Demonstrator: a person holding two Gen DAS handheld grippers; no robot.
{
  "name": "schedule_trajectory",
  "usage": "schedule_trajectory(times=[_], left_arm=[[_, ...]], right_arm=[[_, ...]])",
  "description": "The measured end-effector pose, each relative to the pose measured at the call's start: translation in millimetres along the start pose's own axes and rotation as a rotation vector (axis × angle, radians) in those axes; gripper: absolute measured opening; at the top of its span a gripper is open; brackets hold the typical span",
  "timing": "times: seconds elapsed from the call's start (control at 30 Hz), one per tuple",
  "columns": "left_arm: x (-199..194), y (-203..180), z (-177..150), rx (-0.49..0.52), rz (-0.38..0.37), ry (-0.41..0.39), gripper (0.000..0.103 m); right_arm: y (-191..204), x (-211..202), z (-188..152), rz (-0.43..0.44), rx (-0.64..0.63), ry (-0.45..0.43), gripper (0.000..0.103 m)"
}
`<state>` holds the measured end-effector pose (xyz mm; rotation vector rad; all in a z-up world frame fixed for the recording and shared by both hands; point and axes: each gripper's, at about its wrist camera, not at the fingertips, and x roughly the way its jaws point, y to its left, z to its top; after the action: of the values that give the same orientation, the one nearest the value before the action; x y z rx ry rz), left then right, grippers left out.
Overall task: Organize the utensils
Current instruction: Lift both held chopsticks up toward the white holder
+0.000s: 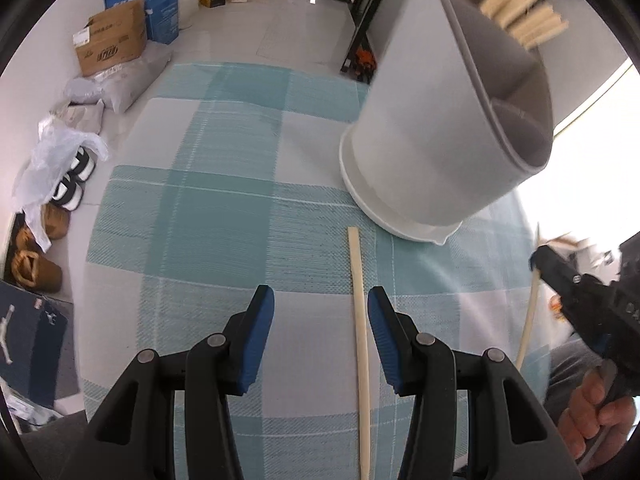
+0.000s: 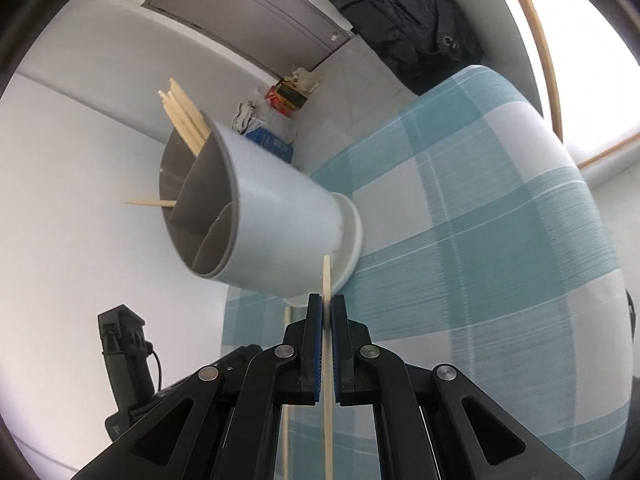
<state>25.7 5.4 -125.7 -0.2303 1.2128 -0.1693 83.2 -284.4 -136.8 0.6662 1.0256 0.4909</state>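
Checked teal-and-white cloth (image 1: pixel 224 216) covers the worktop; cardboard boxes (image 1: pixel 112 36) and bags sit on the floor at the upper left of the left wrist view. White utensil holder (image 1: pixel 440 128) with grey inner dividers stands on the cloth at upper right of that view, a bundle of chopsticks (image 1: pixel 524 12) in its far compartment. In the right wrist view one further stick (image 2: pixel 150 202) pokes out sideways over the holder's rim. Left tool (image 1: pixel 321 304): pads stand apart, clamped on nothing; a loose chopstick (image 1: pixel 360 328) lies flat on the cloth between them, close to the right-hand pad. Right tool (image 2: pixel 327 308): pads together, clamped on a single chopstick (image 2: pixel 327 276) whose tip reaches up before the holder's base. A hand (image 1: pixel 600 412) grips the right tool's handle at lower right of the left wrist view.
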Motion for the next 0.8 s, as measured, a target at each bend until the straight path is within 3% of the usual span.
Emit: schedule_trajectory(times=[0.23,0.43,0.63,0.7,0.8], left_arm=[[10.5,-13.2,5.2,0.078,0.081,0.038,0.043],[18.2,-20.3,11.6,0.105,0.17,0.066,0.044],[23.4,-25.8,12.9,0.101,0.205,0.051,0.043],[22.2,-31.2,10.1,0.112,0.206,0.026,0.021],[22.7,-40.8,8.2,0.138,0.202,0.016,0.004]], right_arm=[[-13.2,0.3,-0.7,0.061,0.091,0.016,0.004],[-4.8,-6.7,17.1,0.118,0.061,-0.011,0.004],[-0.8,-11.7,20.2,0.15,0.047,-0.025,0.004],[0.0,-15.7,20.6,0.154,0.041,-0.03,0.004],[-2.8,-19.4,21.8,0.157,0.042,-0.034,0.004]])
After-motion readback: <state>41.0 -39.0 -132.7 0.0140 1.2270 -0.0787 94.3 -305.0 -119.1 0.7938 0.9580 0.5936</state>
